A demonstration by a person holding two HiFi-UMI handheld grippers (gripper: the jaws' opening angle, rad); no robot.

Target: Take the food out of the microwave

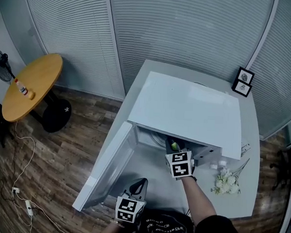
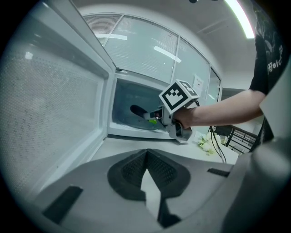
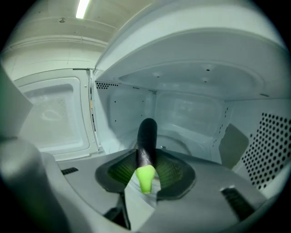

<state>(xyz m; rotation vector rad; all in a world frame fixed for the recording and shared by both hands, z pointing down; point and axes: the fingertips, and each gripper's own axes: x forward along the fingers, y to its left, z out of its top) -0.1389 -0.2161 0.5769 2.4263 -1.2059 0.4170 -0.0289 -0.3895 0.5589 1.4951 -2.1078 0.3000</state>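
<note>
Head view: right gripper (image 1: 173, 147) reaches into the open microwave (image 1: 189, 111); left gripper (image 1: 140, 184) is outside, beside the door (image 1: 108, 167).
Left gripper view: jaws together, empty.
Right gripper view: jaws clamp the eggplant (image 3: 146, 141) near its green stem, inside the cavity.

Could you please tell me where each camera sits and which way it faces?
Head view: on the person's head, looking steeply down on the microwave and table; the left gripper, right gripper and right forearm show.
Left gripper view: on the left gripper, before the open door, facing the cavity; its own shut jaws show.
Right gripper view: on the right gripper, inside the cavity, facing the back wall; its jaws grip the eggplant.
Shared: both gripper views show the eggplant; head and left gripper views show the right gripper reaching in.
</note>
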